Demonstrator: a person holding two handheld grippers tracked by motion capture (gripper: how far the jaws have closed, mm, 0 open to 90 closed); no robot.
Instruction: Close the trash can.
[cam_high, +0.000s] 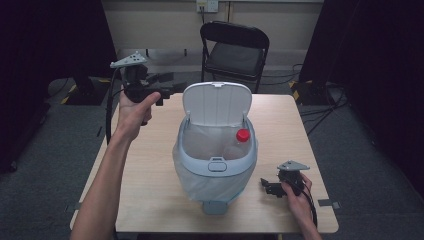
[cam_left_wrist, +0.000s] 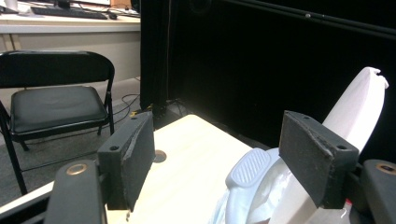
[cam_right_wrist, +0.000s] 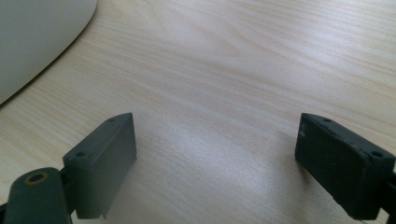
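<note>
We see a light wooden table (cam_high: 150, 200) with a small white and pale-blue bin (cam_high: 215, 160) standing near its middle, a little toward the near edge. The bin's lid (cam_high: 216, 102) is swung up and stands nearly upright at the far side of the rim, and a thin clear liner bag (cam_high: 200, 180) is folded over the rim and hangs down the outside. Inside the bin, toward its right side, lies a clear plastic bottle with a red cap (cam_high: 243, 135). At the bin's base a pale-blue foot pedal (cam_high: 216, 206) points toward the near edge of the table. Our left gripper (cam_high: 167, 90) is held up in the air over the far left corner of the table, its jaws pointing right toward the raised lid; in the left gripper view the jaws stand wide apart with nothing between them, and beyond them we see the lid's edge (cam_left_wrist: 359, 107) and the ribbed pale-blue tab (cam_left_wrist: 247, 168) at the bin's rim. Our right gripper (cam_high: 270, 187) rests low near the right end of the near edge, well apart from the bin, jaws pointing left; in the right gripper view (cam_right_wrist: 215, 154) its jaws are likewise spread, released, with bare wood between them and the curved wall of the bin (cam_right_wrist: 37, 37) in the upper left corner. Beyond the far edge of the table stands a black folding chair (cam_high: 235, 50) on grey carpet.
</note>
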